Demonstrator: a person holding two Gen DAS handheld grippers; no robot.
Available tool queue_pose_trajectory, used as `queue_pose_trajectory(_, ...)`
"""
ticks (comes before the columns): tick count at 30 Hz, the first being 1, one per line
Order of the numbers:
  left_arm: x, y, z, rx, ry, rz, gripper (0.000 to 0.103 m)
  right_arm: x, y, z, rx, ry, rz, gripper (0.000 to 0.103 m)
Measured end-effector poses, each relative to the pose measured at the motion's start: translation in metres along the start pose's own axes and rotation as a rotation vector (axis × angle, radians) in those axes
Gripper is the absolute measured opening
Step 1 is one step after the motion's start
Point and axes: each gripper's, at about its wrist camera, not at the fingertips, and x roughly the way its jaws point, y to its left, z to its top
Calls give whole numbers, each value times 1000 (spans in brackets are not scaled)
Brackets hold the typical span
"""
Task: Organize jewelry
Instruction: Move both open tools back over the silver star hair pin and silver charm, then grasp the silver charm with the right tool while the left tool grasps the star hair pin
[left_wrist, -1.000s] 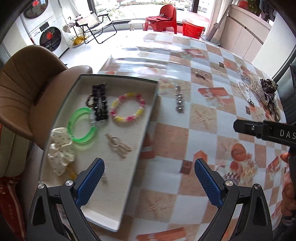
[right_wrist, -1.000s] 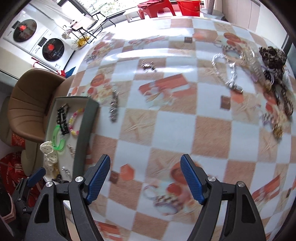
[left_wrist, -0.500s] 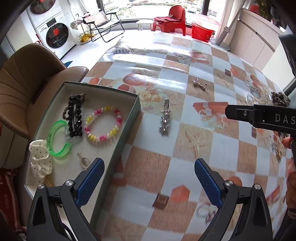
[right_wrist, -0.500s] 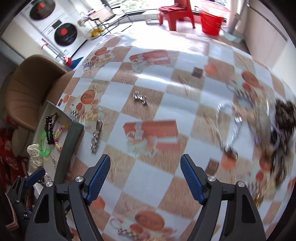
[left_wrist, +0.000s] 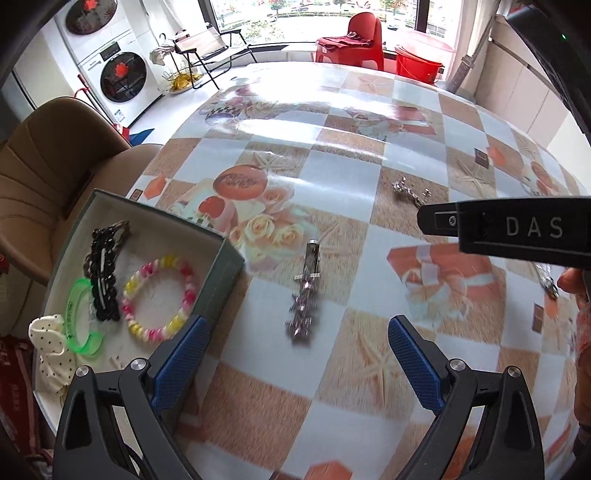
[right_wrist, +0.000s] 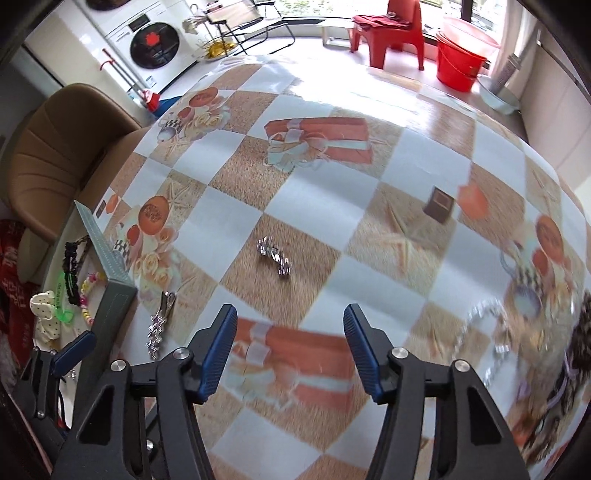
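Left gripper jaws apart, empty; silver rhinestone hair clip just ahead. Right gripper jaws closing, empty; side reads "DAS". Small silver clasp ahead.

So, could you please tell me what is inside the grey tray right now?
The tray holds a pink-and-yellow bead bracelet, a green bangle, a black hair clip and a white dotted scrunchie. The left gripper hides its near corner.

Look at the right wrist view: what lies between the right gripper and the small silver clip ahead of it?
Only bare tablecloth. Nothing sits between the right gripper, whose empty jaws are closing, and the small silver clip.
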Motion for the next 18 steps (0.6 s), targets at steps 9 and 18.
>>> queue_pose_trajectory(9,20,-7,9,-11,6,29,100,15,4,21,-76,-7,4,55)
queue_pose_trajectory(18,26,-8,14,-40,-15,-2,98,26,34,25,-278,-18,-105,26)
